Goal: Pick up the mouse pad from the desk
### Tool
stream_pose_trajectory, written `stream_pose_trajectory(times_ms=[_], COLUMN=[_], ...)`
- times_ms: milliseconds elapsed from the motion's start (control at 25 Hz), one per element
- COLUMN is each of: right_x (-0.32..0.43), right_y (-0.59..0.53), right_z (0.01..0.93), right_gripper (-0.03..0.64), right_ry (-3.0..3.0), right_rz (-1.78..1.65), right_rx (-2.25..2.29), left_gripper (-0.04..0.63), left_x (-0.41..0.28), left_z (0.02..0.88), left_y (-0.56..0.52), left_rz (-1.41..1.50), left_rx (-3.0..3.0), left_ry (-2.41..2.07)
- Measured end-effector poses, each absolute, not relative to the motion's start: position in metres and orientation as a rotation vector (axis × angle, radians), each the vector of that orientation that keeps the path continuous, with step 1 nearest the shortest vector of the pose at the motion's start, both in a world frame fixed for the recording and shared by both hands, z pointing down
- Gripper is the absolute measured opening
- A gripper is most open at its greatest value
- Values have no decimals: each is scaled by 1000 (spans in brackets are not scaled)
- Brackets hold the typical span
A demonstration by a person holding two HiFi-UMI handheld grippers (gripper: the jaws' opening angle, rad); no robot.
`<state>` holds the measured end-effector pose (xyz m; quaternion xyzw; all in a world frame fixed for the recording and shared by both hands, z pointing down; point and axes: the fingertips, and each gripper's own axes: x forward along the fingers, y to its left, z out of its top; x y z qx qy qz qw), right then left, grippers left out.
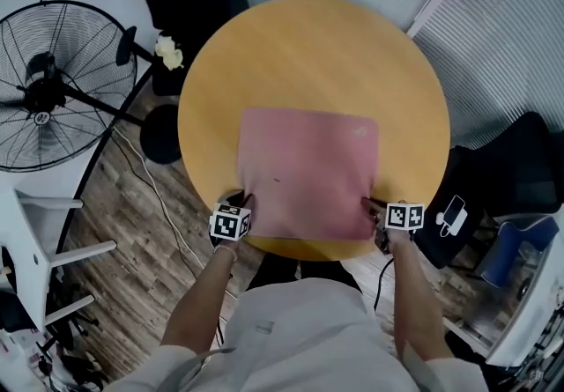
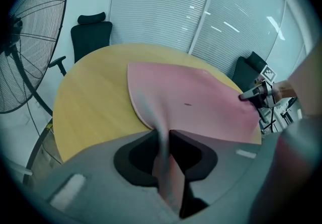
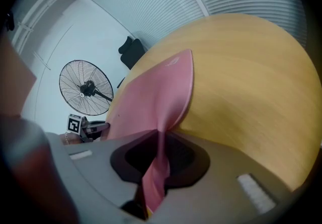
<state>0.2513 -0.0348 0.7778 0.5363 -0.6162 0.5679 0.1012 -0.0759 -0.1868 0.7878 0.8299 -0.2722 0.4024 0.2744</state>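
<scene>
Clearly the grasp is made: the left tongs (image 1: 245,203) are clenched on the near left corner of the mouse pad (image 1: 308,172), and the right tongs (image 1: 372,205) grip its near right corner, with the pink edge pinched between each pair of jaws. Lifting remains — most of the pad lies flat on the round wooden desk (image 1: 308,55), toward its near side, and only the gripped edge curls up. It is a thin, limp pink rectangle with rounded corners and one tiny dark speck.
</scene>
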Motion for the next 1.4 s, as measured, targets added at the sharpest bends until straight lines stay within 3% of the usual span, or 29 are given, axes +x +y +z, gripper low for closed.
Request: stream_pose_trajectory(times_ms=[1400], right_x=[241], right_y=[-64], right_z=[675], right_gripper=[37], right_ry=[-2116], right_rz=[1438], right_rx=[1659], left_gripper=[67], left_x=[-55], left_z=[680], left_y=[-209], left_rz=[797], left_rx=[2423], left_ry=[-737])
